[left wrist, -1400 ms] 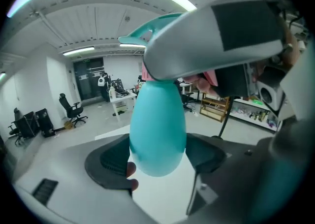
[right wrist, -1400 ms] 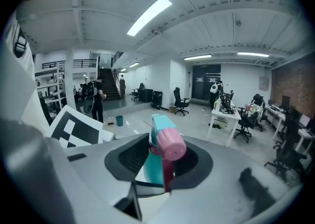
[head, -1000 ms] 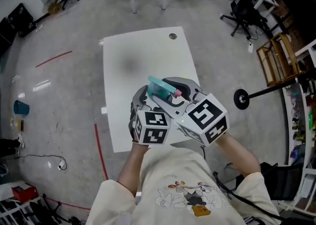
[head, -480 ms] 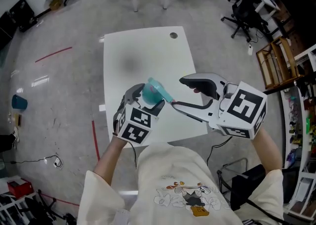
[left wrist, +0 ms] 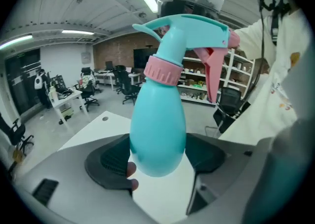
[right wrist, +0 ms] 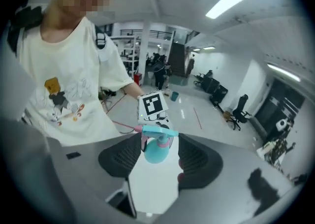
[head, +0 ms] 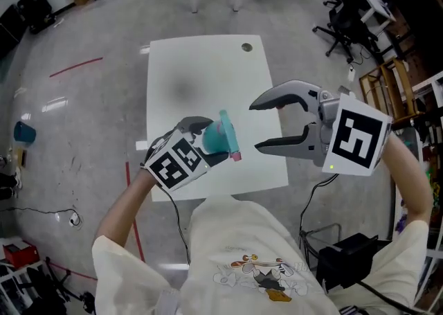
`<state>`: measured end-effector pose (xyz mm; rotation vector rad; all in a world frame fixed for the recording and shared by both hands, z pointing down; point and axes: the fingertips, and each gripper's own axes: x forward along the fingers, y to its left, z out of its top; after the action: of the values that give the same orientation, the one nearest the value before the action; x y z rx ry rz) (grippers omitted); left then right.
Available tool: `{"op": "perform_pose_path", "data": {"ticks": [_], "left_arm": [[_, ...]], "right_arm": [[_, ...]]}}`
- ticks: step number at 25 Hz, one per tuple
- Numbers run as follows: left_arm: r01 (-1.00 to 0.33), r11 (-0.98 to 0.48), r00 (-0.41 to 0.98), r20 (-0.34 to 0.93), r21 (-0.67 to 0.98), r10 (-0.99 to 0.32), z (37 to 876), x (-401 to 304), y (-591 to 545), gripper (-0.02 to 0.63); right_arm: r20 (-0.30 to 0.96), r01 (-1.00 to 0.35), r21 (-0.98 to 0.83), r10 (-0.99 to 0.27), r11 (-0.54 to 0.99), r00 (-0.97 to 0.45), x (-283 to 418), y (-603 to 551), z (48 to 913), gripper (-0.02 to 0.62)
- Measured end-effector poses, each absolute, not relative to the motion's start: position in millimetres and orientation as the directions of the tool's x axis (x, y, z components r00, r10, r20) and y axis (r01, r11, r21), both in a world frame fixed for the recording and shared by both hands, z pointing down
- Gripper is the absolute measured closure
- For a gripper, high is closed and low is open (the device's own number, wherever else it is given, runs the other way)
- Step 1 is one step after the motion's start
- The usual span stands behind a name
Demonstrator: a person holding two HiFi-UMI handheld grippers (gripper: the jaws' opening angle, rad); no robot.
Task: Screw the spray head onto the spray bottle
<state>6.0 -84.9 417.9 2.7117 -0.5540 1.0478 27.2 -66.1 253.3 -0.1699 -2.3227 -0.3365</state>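
Observation:
A teal spray bottle (head: 217,138) with a pink collar (left wrist: 163,70) carries its teal spray head (left wrist: 197,24) with a pink trigger (left wrist: 215,65). My left gripper (head: 202,142) is shut on the bottle's lower body and holds it above the white table (head: 201,78). In the left gripper view the bottle (left wrist: 158,124) fills the space between the two dark pads. My right gripper (head: 256,127) stands open to the right of the bottle, well apart from it, with nothing between its fingers. In the right gripper view the bottle (right wrist: 156,151) shows beyond the open jaws, in front of the left gripper's marker cube (right wrist: 152,105).
The white table has a round hole (head: 247,47) near its far right corner. Office chairs (head: 342,16) and desks stand around on the grey floor. A red line (head: 131,196) runs along the floor left of the table.
My right gripper has let go of the spray head, opened wide and pulled away to the right. The left gripper has swung left with the bottle, which now lies more on its side.

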Motion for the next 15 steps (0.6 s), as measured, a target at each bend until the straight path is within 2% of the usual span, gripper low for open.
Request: {"op": "perform_pose_path", "data": {"ticks": [6, 10, 15], "left_arm": [[-0.179, -0.980, 0.691, 0.720, 0.084, -0.064, 423.7, 6.7, -68.8, 0.252], [-0.063, -0.992, 0.674, 0.737, 0.110, 0.039, 427.9, 14.7, -59.4, 0.252], [0.089, -0.986, 0.666, 0.728, 0.142, 0.165, 424.1, 30.7, -37.4, 0.252]], "right_arm": [[0.853, 0.510, 0.309, 0.004, 0.803, -0.522, 20.3, -65.3, 281.2, 0.365], [0.909, 0.642, 0.268, 0.032, 0.719, -0.415, 21.2, -51.6, 298.2, 0.365], [0.957, 0.736, 0.168, 0.071, 0.655, -0.281, 29.2, -37.3, 314.1, 0.365]]}}
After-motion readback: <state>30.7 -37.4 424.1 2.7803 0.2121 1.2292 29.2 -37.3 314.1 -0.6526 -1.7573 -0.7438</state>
